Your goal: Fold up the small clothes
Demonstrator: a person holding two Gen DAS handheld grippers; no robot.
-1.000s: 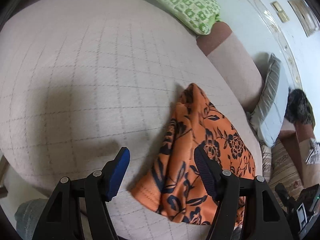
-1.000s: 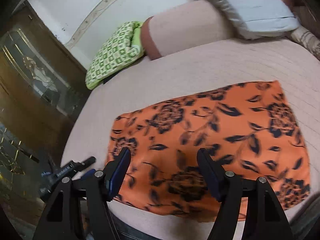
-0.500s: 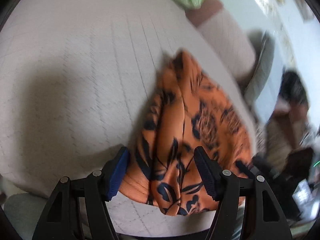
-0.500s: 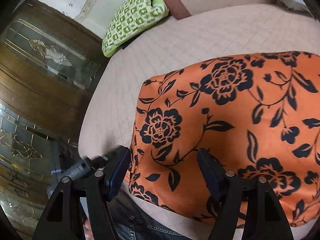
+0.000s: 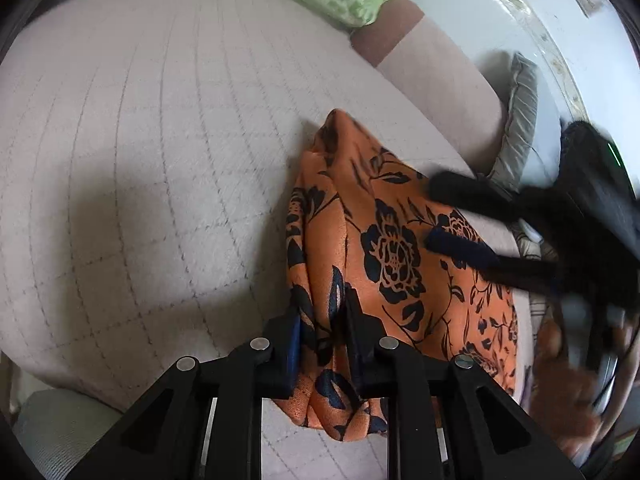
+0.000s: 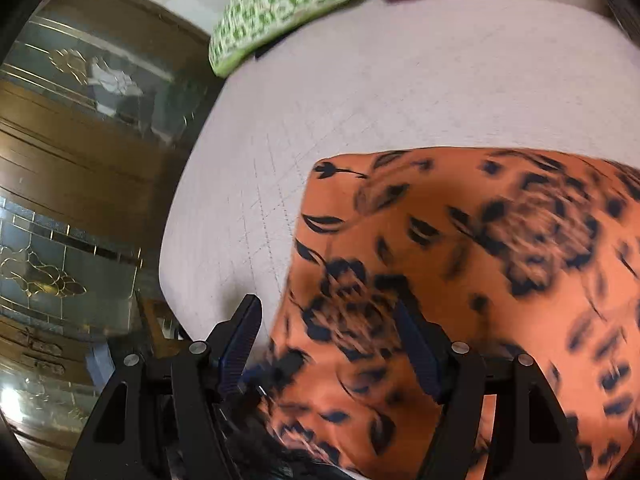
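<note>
An orange garment with a black flower print (image 5: 384,248) lies on the pale quilted bed cover (image 5: 140,160). My left gripper (image 5: 322,338) is shut on the bunched near edge of the garment. My right gripper (image 6: 328,344) is open, with its jaws either side of the garment's near left corner (image 6: 352,320). In the left wrist view the right gripper (image 5: 452,216) shows blurred, open over the garment's right side.
A green patterned pillow (image 6: 280,4) lies at the head of the bed. A pale bolster (image 5: 432,68) and a grey cushion (image 5: 520,120) sit beyond the garment. A wooden cabinet with glass doors (image 6: 72,184) stands left of the bed.
My left gripper has closed on the garment's near edge, bunching it. My right gripper has moved in close over the garment's left corner and stays open.
</note>
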